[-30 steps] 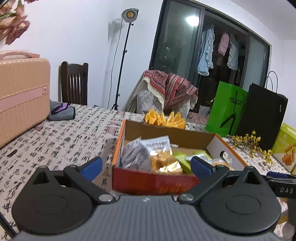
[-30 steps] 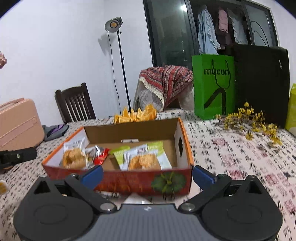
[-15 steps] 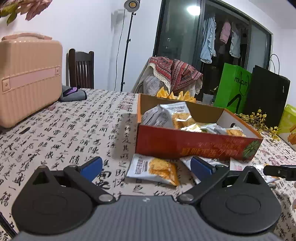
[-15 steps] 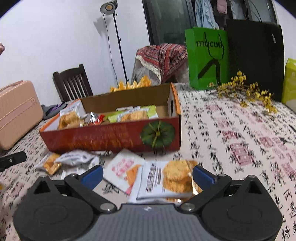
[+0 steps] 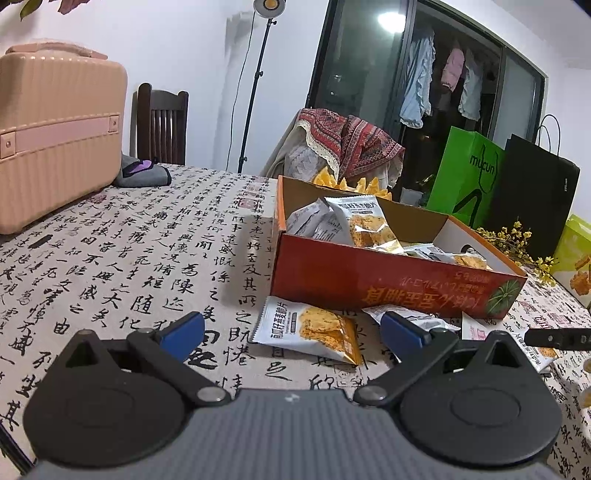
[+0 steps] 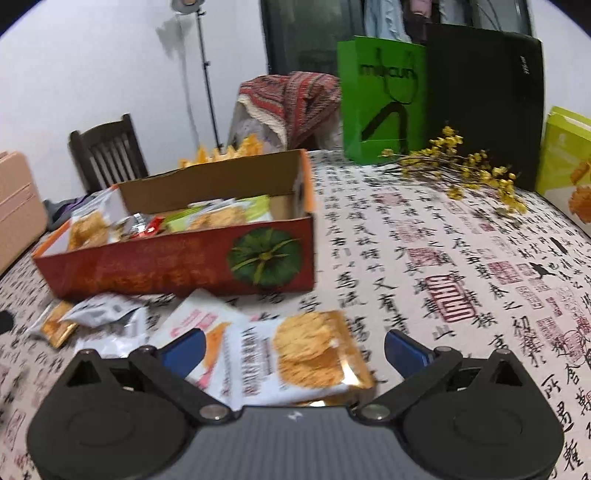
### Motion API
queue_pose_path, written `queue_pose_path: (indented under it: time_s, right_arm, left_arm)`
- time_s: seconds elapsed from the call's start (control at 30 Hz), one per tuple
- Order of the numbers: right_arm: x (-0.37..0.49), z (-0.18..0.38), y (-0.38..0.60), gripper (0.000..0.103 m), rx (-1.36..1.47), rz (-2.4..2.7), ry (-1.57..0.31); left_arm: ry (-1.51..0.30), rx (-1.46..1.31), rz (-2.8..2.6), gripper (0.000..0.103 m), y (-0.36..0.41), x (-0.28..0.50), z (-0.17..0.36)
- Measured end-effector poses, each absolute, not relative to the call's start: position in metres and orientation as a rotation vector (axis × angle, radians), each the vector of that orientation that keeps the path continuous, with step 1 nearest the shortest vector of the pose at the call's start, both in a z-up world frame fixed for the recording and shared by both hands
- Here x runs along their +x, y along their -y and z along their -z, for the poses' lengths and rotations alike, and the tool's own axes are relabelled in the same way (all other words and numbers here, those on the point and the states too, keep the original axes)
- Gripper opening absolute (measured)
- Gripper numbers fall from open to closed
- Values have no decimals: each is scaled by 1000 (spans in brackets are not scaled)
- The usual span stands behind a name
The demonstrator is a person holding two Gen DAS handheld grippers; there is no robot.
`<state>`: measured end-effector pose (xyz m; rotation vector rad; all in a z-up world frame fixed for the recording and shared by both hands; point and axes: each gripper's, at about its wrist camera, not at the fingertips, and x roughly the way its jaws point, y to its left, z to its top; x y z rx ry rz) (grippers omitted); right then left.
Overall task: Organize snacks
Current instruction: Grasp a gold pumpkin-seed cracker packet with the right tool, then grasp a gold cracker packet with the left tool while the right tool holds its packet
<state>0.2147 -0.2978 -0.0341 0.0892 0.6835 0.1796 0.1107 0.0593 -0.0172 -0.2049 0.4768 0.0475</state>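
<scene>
Red box (image 5: 373, 280) flanked by suitcase (image 5: 55, 140), green bag (image 5: 465, 177).

Dim indoor light, lamp (image 5: 266, 4) glare, fisheye edges, right view motion-blurred.

Left claw (image 5: 291, 332), black linkages, blue fingertips (image 5: 183, 329) (silver pivots), grey ribbed body

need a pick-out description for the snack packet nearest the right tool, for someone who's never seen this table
Start at the red box with the green pumpkin print, on the calligraphy tablecloth. Loose packets lie on the cloth in front of it; take the one between the open right tool fingers. This packet is white with round golden crackers pictured and a gold foil edge, while its left neighbour carries pink print.
</scene>
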Motion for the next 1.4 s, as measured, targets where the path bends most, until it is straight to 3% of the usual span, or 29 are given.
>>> queue_pose_path:
  time_s: [0.3,0.5,0.6,1.13,1.4]
  right_arm:
    - [228,53,304,102,155,-254,-711]
    - [223,54,293,80,69,-228,-682]
    - [219,54,292,73,59,-224,-667]
    - [203,40,314,72,164,-177,-514]
    - [203,39,322,72,208,-173,-495]
  left_arm:
    - [-491,-217,-36,103,-60,112,19]
    - [-490,-221,-36,103,-60,112,20]
    - [-487,-223,-37,103,-60,112,20]
    - [-500,-201,-62,103,-58,113,19]
    - [-495,-111,-64,103,-51,122,-7]
